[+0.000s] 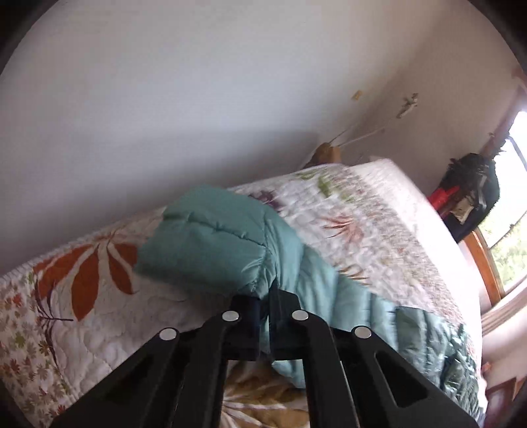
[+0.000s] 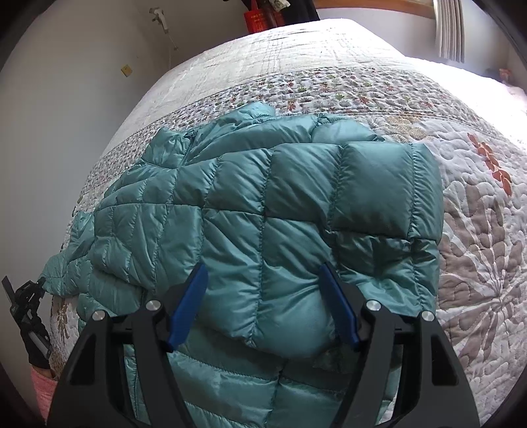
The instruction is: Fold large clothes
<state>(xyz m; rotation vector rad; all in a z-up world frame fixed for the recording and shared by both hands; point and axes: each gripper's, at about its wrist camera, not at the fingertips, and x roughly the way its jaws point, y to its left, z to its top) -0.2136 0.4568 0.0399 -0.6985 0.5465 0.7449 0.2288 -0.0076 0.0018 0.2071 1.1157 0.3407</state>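
The left gripper is clamped on a sleeve end of the teal jacket, lifting it off the bed. The right gripper has its blue fingers spread apart over the jacket, which lies ahead of it on the bed, partly folded, its long axis running away from the gripper, collar at the far end. A floral quilt covers the bed. Beyond it are white walls, a window with a wooden frame and a red bag whose writing is too small to read.
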